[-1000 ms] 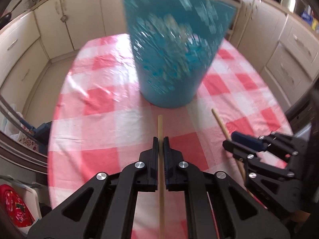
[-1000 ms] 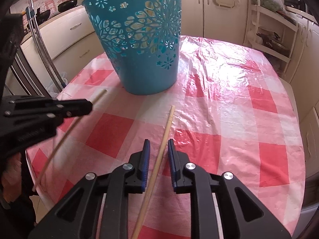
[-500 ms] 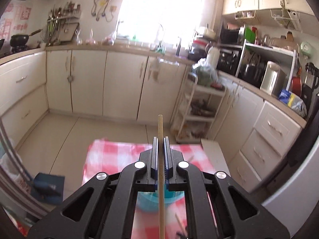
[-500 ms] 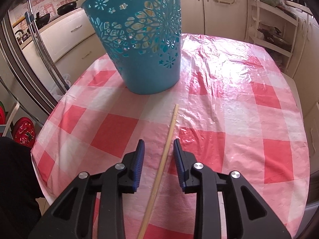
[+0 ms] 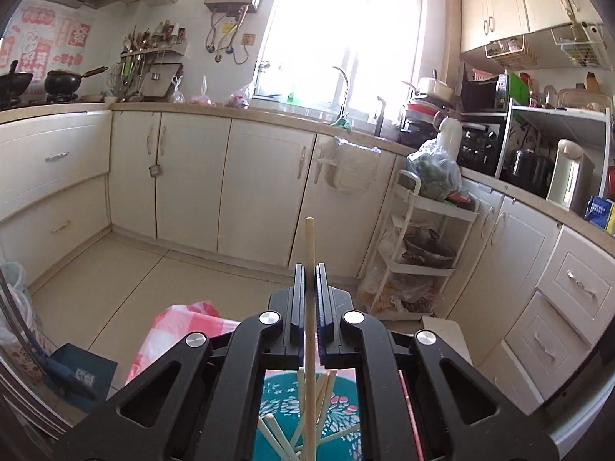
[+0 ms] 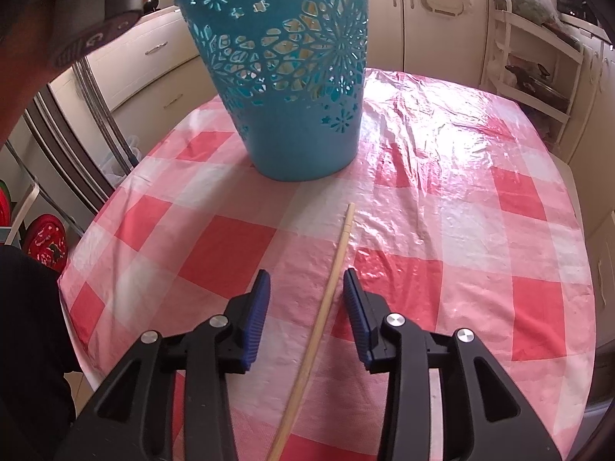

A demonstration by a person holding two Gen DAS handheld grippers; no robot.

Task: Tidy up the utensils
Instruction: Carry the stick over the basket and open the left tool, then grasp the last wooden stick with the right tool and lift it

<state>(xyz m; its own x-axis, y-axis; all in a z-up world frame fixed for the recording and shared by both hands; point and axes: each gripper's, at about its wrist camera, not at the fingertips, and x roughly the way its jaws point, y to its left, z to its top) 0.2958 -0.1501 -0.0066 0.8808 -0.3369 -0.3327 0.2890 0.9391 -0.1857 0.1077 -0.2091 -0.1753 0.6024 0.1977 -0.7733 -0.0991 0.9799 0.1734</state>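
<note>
Left tongs [image 5: 310, 288], clamped on a pale chopstick [image 5: 309, 253], rose above the basket [image 5: 276, 403]; right tongs [image 6: 305, 292] just parted.

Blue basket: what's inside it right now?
Looking down into the blue basket, several wooden chopsticks lean loosely inside. The left tongs cover most of the opening, so the count stays unclear.

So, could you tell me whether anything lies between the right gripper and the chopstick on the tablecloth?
Nothing visible does. The right gripper is open, and the chopstick already lies between its jaws on the checked tablecloth, untouched by either pad; the jaws have just been opening.
</note>
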